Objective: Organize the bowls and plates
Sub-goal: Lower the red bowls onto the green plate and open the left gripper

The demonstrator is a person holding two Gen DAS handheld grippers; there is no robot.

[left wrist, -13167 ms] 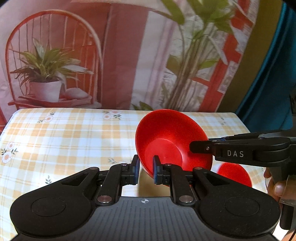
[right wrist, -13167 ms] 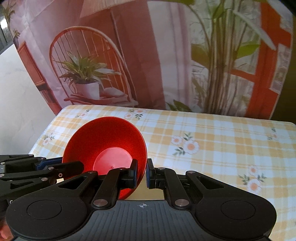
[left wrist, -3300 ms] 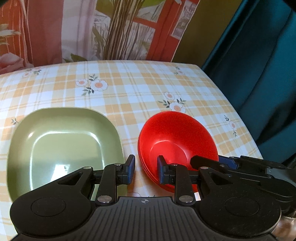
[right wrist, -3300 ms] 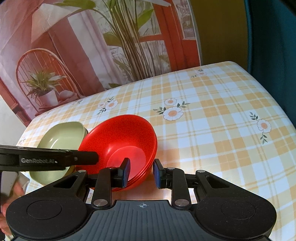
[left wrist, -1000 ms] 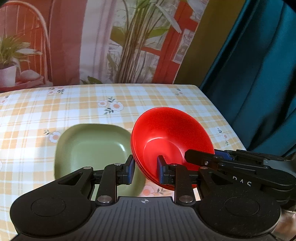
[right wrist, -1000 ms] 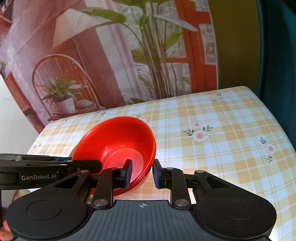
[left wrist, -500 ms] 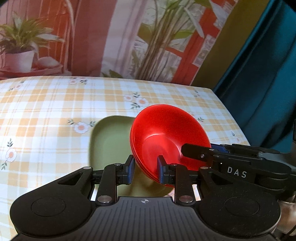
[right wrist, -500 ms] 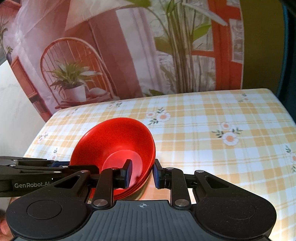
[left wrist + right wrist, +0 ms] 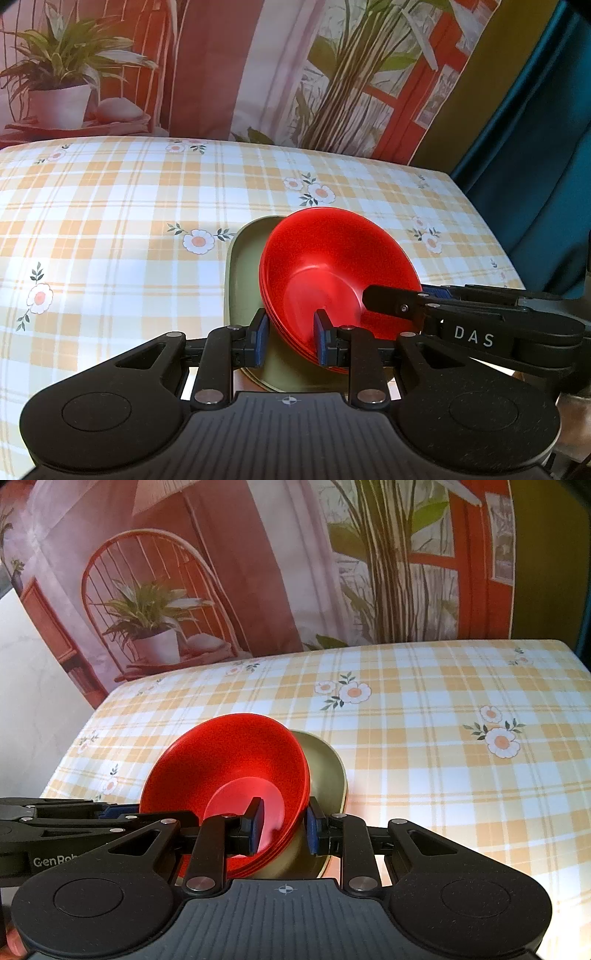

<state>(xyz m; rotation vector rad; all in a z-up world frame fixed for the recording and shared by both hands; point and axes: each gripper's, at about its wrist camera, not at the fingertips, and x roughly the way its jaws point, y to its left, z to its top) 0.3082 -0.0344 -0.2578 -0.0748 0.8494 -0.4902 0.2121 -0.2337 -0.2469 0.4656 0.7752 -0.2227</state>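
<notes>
The stack of glossy red plastic bowls [image 9: 332,266] hangs tilted over the olive-green square plate [image 9: 242,280], both the left gripper [image 9: 290,334] and right gripper [image 9: 282,821] jaws clamping its rim above the checked worktop [image 9: 110,221].

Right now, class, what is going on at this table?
A person is holding a stack of red bowls with two handheld grippers. The left gripper is shut on the stack's near-left rim, and the right gripper is shut on the opposite rim. The bowls are tilted above a green plate, which lies on the checked tablecloth. Whether bowls and plate touch is unclear.
</notes>
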